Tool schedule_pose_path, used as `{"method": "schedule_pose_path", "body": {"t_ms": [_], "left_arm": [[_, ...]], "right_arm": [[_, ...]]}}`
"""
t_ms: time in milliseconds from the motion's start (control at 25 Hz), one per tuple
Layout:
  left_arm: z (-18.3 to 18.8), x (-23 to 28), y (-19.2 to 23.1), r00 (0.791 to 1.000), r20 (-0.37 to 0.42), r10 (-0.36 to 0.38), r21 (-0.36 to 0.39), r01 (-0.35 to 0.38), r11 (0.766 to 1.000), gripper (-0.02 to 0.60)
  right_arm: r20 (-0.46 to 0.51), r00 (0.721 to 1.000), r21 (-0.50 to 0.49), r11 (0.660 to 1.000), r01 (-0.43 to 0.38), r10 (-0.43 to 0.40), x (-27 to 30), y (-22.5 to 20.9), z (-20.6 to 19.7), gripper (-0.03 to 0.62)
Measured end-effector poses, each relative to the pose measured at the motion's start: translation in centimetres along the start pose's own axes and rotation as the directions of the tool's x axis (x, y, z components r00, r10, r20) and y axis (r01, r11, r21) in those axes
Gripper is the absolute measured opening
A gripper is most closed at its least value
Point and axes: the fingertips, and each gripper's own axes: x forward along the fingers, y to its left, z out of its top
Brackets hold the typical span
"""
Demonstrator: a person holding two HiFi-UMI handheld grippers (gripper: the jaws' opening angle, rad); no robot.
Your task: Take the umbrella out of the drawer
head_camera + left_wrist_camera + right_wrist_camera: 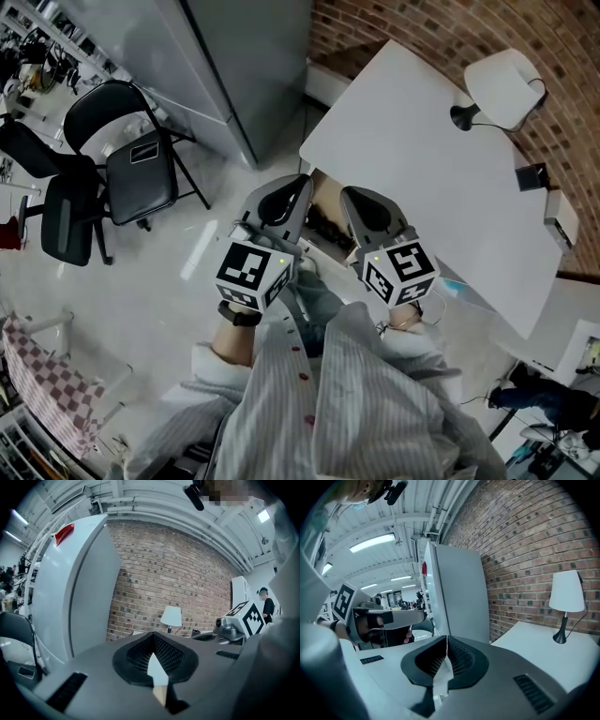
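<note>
In the head view both grippers are held side by side at the near edge of the white table (422, 159). My left gripper (291, 192) and my right gripper (361, 202) point toward a dark gap under the table edge (323, 225), where a drawer seems to sit. No umbrella can be made out there. The left gripper view shows my left gripper (153, 654) with its pads together and nothing between them. My right gripper (445, 654) is likewise shut and holds nothing. Each gripper view shows the other gripper's marker cube (246, 618) (344, 603) alongside.
A white lamp (502, 84) stands at the table's far corner, with a small black box (532, 176) and a white box (561, 220) along the brick wall (375, 23). A tall grey cabinet (244, 66) stands at the left, with a folding chair (141, 169) and a black chair (66, 220) beside it.
</note>
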Motion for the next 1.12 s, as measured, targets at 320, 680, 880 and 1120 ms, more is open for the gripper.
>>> {"method": "schedule_pose_path", "body": {"t_ms": [320,680,880,1120], "left_arm": [[-5.5,-0.3,2.5,0.997,-0.076,0.034,-0.05,-0.038,0.998,0.009],[-13.5,-0.3,5.7,0.982,-0.174,0.072,-0.075,-0.086,0.993,0.009],[-18.3,0.7,6.4,0.974,-0.216,0.075,-0.12,-0.103,0.987,0.009],[-23.9,1.8,6.5,0.963,-0.265,0.055,-0.151,-0.098,0.984,0.009]], "right_arm": [[-0.074,0.997,0.002,1.0,-0.016,0.016,3.3,-0.1,-4.5,0.035],[-0.215,0.976,-0.035,0.999,-0.036,0.028,7.3,-0.8,-12.4,0.037],[-0.274,0.962,-0.046,0.999,-0.028,0.015,9.0,-2.1,-17.0,0.037],[-0.354,0.935,-0.069,0.997,-0.026,-0.001,10.7,-3.4,-22.4,0.037]]}}
